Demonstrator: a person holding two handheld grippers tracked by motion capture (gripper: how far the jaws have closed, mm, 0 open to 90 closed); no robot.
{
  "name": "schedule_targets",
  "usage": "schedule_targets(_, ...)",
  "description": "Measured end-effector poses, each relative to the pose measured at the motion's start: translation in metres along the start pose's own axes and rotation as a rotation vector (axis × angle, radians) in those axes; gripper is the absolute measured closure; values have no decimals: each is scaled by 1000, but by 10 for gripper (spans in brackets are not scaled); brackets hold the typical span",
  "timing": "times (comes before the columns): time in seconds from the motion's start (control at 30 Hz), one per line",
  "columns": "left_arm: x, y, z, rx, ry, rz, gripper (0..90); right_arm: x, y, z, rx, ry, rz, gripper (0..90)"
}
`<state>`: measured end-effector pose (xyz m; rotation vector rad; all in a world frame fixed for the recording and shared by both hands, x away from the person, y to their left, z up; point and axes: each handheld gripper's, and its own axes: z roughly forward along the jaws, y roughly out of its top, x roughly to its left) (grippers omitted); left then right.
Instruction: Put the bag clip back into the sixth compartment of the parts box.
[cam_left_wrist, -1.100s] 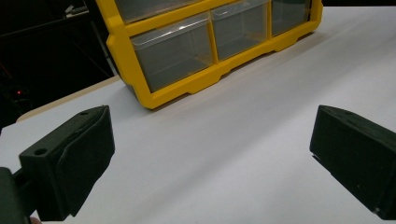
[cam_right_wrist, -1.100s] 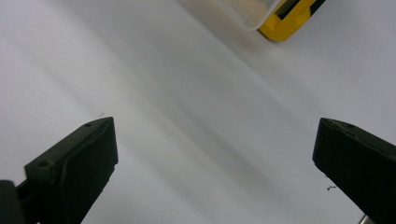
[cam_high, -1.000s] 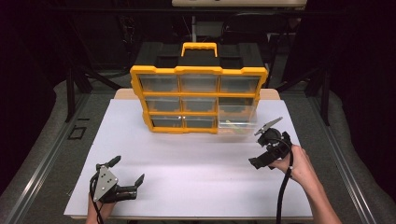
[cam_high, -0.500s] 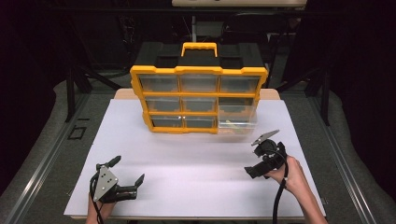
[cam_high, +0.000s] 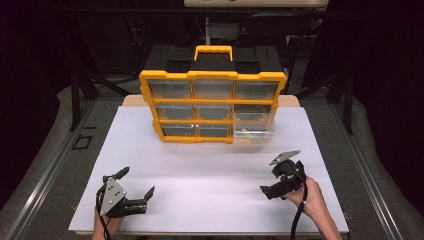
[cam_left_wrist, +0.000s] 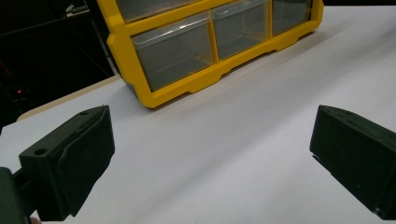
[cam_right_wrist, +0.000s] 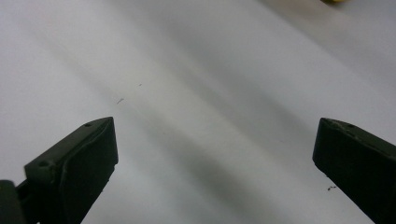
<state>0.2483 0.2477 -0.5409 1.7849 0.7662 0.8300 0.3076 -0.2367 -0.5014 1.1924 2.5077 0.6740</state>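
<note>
A yellow organizer (cam_high: 212, 75) with clear drawers and a black back stands upright at the middle rear of the white table (cam_high: 210, 170). Its bottom-right drawer (cam_high: 254, 131) is pulled out a little, with small things inside. In the left gripper view the organizer's lower left drawers (cam_left_wrist: 205, 42) sit ahead of the jaws. My left gripper (cam_high: 136, 182) (cam_left_wrist: 210, 154) rests near the front left edge, open, nothing between its jaws. My right gripper (cam_high: 272, 180) (cam_right_wrist: 215, 163) is at the front right, held in a hand, open over bare table.
Dark frames and stands surround the table at the back and sides. A grey floor strip (cam_high: 45, 165) runs along the left. A wooden board edge (cam_high: 134, 100) shows behind the white sheet. Bare white surface lies between the two grippers.
My right gripper has drawn back from the organizer toward the front edge and slightly left. The left gripper has stayed put.
</note>
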Motion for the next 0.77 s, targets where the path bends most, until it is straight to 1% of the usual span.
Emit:
schedule_targets(0.07, 0, 0, 0, 2, 1, -2, 0, 2, -3, 1, -16, -13, 3, 0)
schedule_targets(0.1, 0, 0, 0, 3, 2, -2, 0, 2, -5, 0, -6, -15, 0, 0)
schedule_targets(0.13, 0, 0, 0, 2, 3, -3, 0, 2, -6, 0, -28, -16, -3, 0)
schedule_targets(0.27, 0, 0, 0, 2, -1, 0, 0, 6, -12, -1, -66, -21, 7, 0)
schedule_targets(0.33, 0, 0, 0, 3, -1, -3, 0, 8, -17, -1, -78, -27, 11, 0)
schedule_targets(0.4, 1, 0, 0, 3, 0, -4, 0, 11, -22, 0, -84, -19, 17, 0)
schedule_targets(0.47, 0, 0, 0, 3, -2, -4, 0, 14, -25, 1, -103, -27, 24, 0)
schedule_targets(0.5, 0, 0, 0, 2, -4, -3, 0, 14, -28, 3, -137, -25, 36, 0)
schedule_targets(0.6, 0, 0, 0, 4, -6, -3, 0, 19, -32, 3, -145, -33, 33, 0)
schedule_targets(0.63, 0, 0, 0, 4, -5, -5, 0, 21, -34, 3, -170, -37, 41, 0)
schedule_targets(0.77, 1, 0, -1, -1, -6, -13, 0, 25, -40, -1, -214, -57, 44, 0)
